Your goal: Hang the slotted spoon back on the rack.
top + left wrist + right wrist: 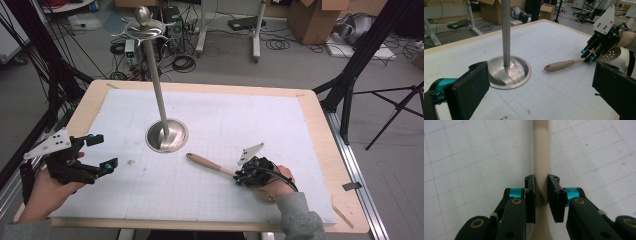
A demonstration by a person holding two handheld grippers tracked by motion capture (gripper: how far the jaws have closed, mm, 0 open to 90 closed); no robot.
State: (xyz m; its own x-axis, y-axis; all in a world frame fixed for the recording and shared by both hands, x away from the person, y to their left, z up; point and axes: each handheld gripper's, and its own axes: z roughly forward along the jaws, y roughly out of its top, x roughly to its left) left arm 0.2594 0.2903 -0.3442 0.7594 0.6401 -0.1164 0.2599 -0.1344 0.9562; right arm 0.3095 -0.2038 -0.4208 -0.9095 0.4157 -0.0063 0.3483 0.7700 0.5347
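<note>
Beige slotted spatula (212, 165), flat on tabletop (280, 125) near the steel stand base (167, 135). Right claw (541, 195) low, pinching handle neck. Left claw (102, 152) spread wide, hovering at left edge.

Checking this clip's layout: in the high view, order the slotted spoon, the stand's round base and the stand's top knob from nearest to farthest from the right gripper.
1. Slotted spoon: its handle sits between the jaws of the right gripper, running up-left.
2. Stand's round base: mid-table, up-left of the gripper.
3. Stand's top knob: far up the pole, at the picture's top.
</note>
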